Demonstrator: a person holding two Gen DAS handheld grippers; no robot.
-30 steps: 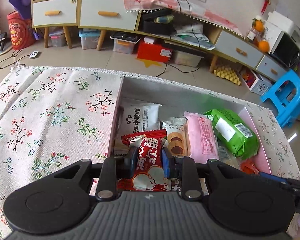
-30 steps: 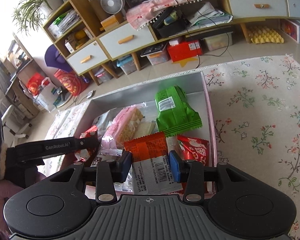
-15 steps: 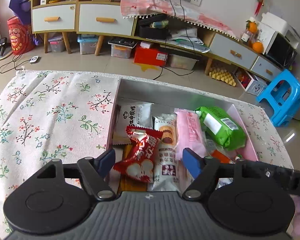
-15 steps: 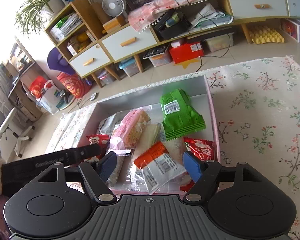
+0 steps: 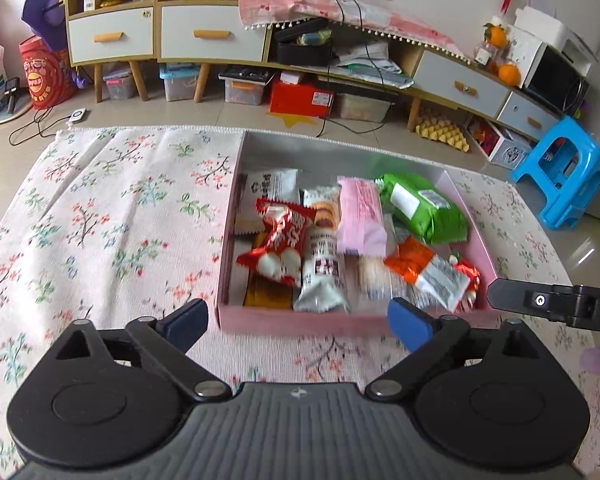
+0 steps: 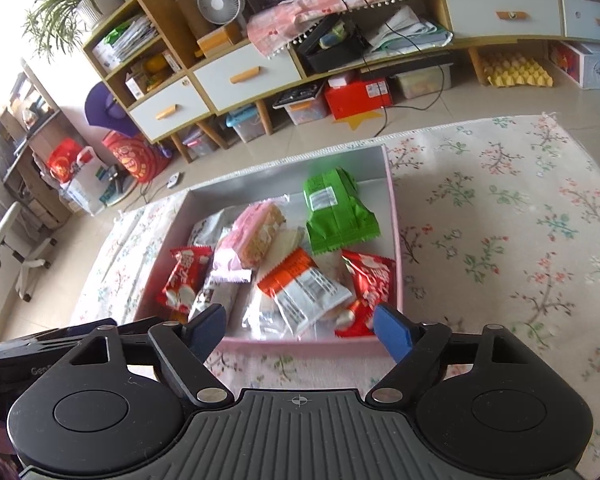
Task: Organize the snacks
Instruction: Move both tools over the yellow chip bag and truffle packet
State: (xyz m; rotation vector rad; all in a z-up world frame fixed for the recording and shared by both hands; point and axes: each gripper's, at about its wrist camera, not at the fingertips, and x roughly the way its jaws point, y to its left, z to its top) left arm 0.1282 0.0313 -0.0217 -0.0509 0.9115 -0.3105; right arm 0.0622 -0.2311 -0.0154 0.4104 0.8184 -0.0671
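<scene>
A pink box (image 5: 340,322) (image 6: 300,347) on the floral cloth holds several snack packs. A red pack (image 5: 278,242) (image 6: 184,276) lies at its left, an orange and white pack (image 5: 430,272) (image 6: 304,292) at the front right, a green pack (image 5: 420,206) (image 6: 336,210) at the back right and a pink pack (image 5: 360,216) (image 6: 256,232) in the middle. My left gripper (image 5: 298,320) is open and empty, just short of the box's near wall. My right gripper (image 6: 300,326) is open and empty over the near wall.
The floral cloth (image 5: 100,220) (image 6: 520,220) covers the table on both sides of the box. Beyond the far edge are cabinets with drawers (image 5: 212,38), floor clutter and a blue stool (image 5: 560,176). The right gripper's body (image 5: 556,304) shows at the left view's right edge.
Both grippers opened and let go of their packs, the left its red one, the right its orange and white one. Both pulled back toward me; the packs now lie in the box.
</scene>
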